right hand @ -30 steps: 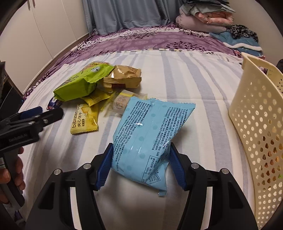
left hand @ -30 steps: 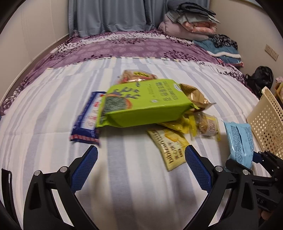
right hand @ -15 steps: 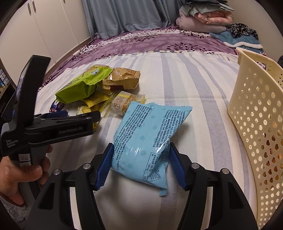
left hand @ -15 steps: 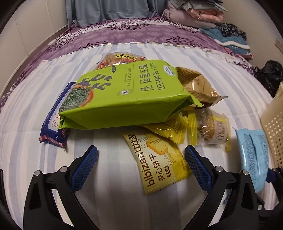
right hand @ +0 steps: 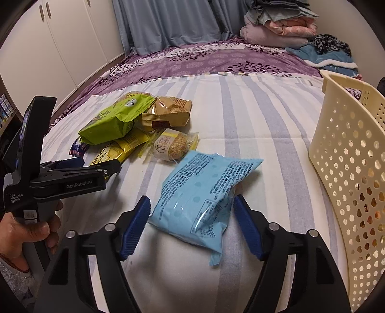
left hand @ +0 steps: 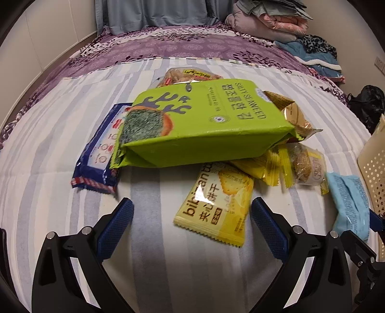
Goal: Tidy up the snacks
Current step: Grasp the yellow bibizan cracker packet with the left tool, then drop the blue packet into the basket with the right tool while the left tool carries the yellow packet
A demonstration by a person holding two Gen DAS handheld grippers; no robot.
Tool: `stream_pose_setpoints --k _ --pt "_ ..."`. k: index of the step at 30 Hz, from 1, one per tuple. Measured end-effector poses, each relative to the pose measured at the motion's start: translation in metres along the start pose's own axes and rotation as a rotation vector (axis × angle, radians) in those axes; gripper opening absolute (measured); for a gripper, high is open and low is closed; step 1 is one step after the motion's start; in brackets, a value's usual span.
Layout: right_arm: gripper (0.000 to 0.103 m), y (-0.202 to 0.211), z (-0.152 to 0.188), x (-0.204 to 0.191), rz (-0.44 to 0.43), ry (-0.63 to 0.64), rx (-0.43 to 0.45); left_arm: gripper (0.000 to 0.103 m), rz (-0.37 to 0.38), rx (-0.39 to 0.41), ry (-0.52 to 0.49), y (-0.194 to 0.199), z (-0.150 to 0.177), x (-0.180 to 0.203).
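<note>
Over on the left, your left gripper (left hand: 191, 218) hung low over the snack pile with its jaws spread wide and nothing pinched. The yellow biscuit packet (left hand: 216, 204) lay flat between the two blue pads, touched by neither that I could see. Just beyond it the green seaweed bag (left hand: 204, 122) sat on top of the heap, leaning over a dark blue wrapper (left hand: 101, 154) on its left and a gold-brown pack (left hand: 291, 115) on its right, with a clear-wrapped round cake (left hand: 305, 166) beside that. My read: you were lining up a pick on that yellow packet, and the next move called for settling lower, centring it, then squeezing on its long edges without snagging the green bag.

Moving right, your right gripper (right hand: 191, 226) was opening. The light blue packet (right hand: 199, 199) lay on the bed between the pads, which looked to have just come off its sides, so I judged it a release, not a grip. Odd spot for it, short of the cream perforated basket (right hand: 349, 168) standing at the far right; if that basket was the goal, the blue packet wanted a fresh hold and a lift over the rim.

The surface was a soft striped bedsheet (right hand: 252, 115), so thin packets would sink a little under the pads. Behind it ran a purple floral cover (right hand: 204, 57), grey-blue curtains (right hand: 163, 21), folded bedding (right hand: 276, 26) in the far corner, and white cupboard doors (right hand: 60, 43) on the left.
</note>
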State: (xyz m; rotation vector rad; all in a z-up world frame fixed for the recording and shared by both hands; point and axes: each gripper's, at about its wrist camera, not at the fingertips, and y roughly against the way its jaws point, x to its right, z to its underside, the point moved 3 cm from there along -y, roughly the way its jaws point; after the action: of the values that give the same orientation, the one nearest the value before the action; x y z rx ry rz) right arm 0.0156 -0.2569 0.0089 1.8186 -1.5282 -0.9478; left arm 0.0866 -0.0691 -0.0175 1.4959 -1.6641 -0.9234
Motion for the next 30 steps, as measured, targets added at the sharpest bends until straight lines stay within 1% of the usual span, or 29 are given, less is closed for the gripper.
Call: stream_pose_setpoints --k 2,3,5,6,7,8,10,14,17,20,23,24,25,26,28,30 --pt "0.072 0.000 -0.002 -0.001 0.005 0.005 0.002 0.088 0.000 0.009 -0.027 -0.001 -0.003 0.005" --pt "0.073 -0.001 -0.003 0.000 0.005 0.004 0.001 0.085 0.000 0.016 -0.043 -0.002 -0.005 0.008" --pt "0.073 -0.003 -0.005 0.002 0.000 -0.015 -0.006 0.074 0.004 0.027 -0.068 -0.002 -0.007 0.012" --pt "0.073 -0.004 -0.006 0.004 -0.006 -0.028 -0.008 0.070 0.013 0.033 -0.077 -0.001 -0.008 0.014" --pt "0.073 -0.004 -0.008 0.005 -0.011 -0.041 -0.011 0.061 0.018 0.036 -0.082 -0.001 -0.008 0.014" --pt "0.074 -0.004 -0.009 0.006 -0.012 -0.050 -0.011 0.056 0.015 0.040 -0.088 0.000 -0.009 0.015" --pt "0.082 -0.004 -0.011 0.007 -0.014 -0.061 -0.007 0.050 0.035 0.039 -0.087 0.002 -0.008 0.015" --pt "0.083 -0.008 -0.016 0.006 -0.015 -0.065 -0.012 0.048 0.067 0.038 -0.083 0.009 -0.002 0.013" --pt "0.083 -0.016 -0.019 0.008 0.014 -0.060 -0.023 0.048 0.083 0.040 -0.089 0.018 0.007 0.012" --pt "0.083 -0.025 -0.019 0.008 0.023 -0.065 -0.043 0.048 0.095 0.048 -0.085 0.028 0.015 0.009" --pt "0.082 -0.030 -0.017 0.005 0.045 -0.044 -0.052 0.048 0.098 0.065 -0.079 0.041 0.019 0.005" --pt "0.081 -0.030 -0.016 0.004 0.056 -0.037 -0.052 0.048 0.098 0.070 -0.078 0.044 0.019 0.004" --pt "0.076 -0.030 -0.016 0.004 0.070 -0.031 -0.048 0.048 0.100 0.077 -0.075 0.049 0.020 0.002" --pt "0.074 -0.028 -0.015 0.005 0.076 -0.029 -0.045 0.048 0.102 0.083 -0.071 0.053 0.020 0.001" --pt "0.068 -0.026 -0.014 0.007 0.071 -0.034 -0.041 0.048 0.104 0.098 -0.067 0.060 0.019 0.000" --pt "0.065 -0.022 -0.013 0.007 0.061 -0.033 -0.036 0.048 0.108 0.113 -0.067 0.067 0.017 0.000"
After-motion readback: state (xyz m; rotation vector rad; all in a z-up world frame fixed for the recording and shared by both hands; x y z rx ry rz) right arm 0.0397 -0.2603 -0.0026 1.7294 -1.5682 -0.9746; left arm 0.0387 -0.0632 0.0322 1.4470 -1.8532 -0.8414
